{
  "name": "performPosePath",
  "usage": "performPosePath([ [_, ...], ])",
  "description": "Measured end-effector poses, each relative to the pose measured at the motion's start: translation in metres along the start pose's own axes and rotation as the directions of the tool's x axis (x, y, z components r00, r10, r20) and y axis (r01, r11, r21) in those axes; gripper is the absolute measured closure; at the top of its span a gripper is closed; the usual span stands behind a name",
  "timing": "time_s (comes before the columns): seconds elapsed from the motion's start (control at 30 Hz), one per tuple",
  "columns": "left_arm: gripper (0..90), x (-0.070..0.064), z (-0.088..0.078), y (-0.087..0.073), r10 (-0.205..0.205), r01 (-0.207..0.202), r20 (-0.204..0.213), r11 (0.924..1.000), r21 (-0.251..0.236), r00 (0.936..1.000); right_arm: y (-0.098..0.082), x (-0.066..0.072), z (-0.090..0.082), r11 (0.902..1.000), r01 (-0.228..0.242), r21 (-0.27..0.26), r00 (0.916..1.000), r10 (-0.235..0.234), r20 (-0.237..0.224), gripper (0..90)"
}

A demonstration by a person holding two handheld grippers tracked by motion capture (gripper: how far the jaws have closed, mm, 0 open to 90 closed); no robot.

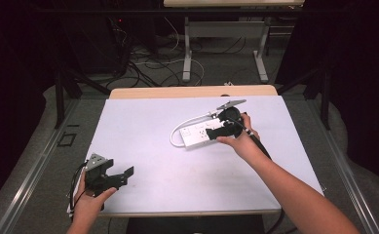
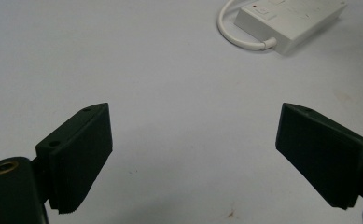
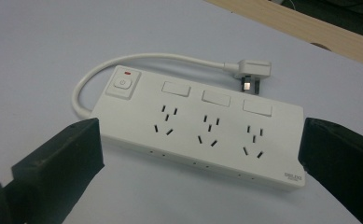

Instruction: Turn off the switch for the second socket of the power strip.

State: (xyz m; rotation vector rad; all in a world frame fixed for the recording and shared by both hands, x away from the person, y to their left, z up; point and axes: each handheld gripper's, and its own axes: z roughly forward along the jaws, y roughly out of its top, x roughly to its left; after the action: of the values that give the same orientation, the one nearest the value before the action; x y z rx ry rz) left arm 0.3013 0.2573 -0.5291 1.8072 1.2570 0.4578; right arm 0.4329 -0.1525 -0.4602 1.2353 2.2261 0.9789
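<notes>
So far nothing gripped: right gripper (image 3: 198, 163) gapes over the white power strip (image 3: 202, 128) mid-frame, left gripper (image 2: 195, 158) idles open lower left.

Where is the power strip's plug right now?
In the right gripper view the plug lies on the white table sheet just behind the power strip, at the end of its curved cord and near the table's wooden edge.
</notes>
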Motion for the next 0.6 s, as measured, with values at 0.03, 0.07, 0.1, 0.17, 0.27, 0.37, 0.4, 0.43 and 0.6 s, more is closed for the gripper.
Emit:
performPosePath([
  [0.03,9.9,0.0,0.0,0.0,0.0,0.0,0.0,1.0,0.0,1.0,-0.003,0.0,-0.001,1.0,-0.004,-0.006,1.0,0.004,-0.005,0.0],
  [0.07,9.3,0.0,0.0,0.0,0.0,0.0,-0.001,1.0,0.0,1.0,-0.005,0.001,-0.002,0.9999,-0.007,-0.008,1.0,0.007,-0.007,0.0],
  [0.1,8.8,0.0,0.0,0.0,0.0,0.0,-0.002,1.0,0.0,1.0,-0.007,0.001,-0.003,0.9999,-0.012,-0.012,0.9999,0.012,-0.008,0.0],
  [0.17,7.4,0.001,0.0,0.0,0.001,-0.001,-0.004,1.0,0.005,1.0,-0.011,0.002,-0.005,0.9998,-0.008,-0.018,0.9999,0.008,-0.008,0.0],
  [0.27,4.9,0.001,0.001,-0.001,0.002,-0.002,-0.005,1.0,0.005,1.0,-0.017,0.003,-0.008,0.9995,-0.012,-0.029,0.9998,0.012,-0.016,0.0],
  [0.37,3.3,0.0,0.002,-0.001,0.005,-0.005,-0.005,0.9999,0.012,1.0,-0.022,0.004,-0.01,0.9993,-0.009,-0.035,0.9997,0.009,-0.022,0.0],
  [0.4,2.8,0.0,0.002,-0.001,0.006,-0.006,-0.005,0.9999,0.011,1.0,-0.023,0.005,-0.011,0.9993,-0.012,-0.037,0.9997,0.011,-0.023,0.0],
  [0.43,2.2,0.0,0.002,-0.001,0.008,-0.008,-0.005,0.9999,0.011,1.0,-0.025,0.005,-0.012,0.999,-0.017,-0.041,0.9996,0.016,-0.024,0.0],
  [0.6,0.6,0.0,0.002,-0.001,0.005,-0.005,-0.008,0.9999,0.01,1.0,-0.033,0.007,-0.017,0.9977,-0.026,-0.062,0.9991,0.024,-0.035,0.0],
])
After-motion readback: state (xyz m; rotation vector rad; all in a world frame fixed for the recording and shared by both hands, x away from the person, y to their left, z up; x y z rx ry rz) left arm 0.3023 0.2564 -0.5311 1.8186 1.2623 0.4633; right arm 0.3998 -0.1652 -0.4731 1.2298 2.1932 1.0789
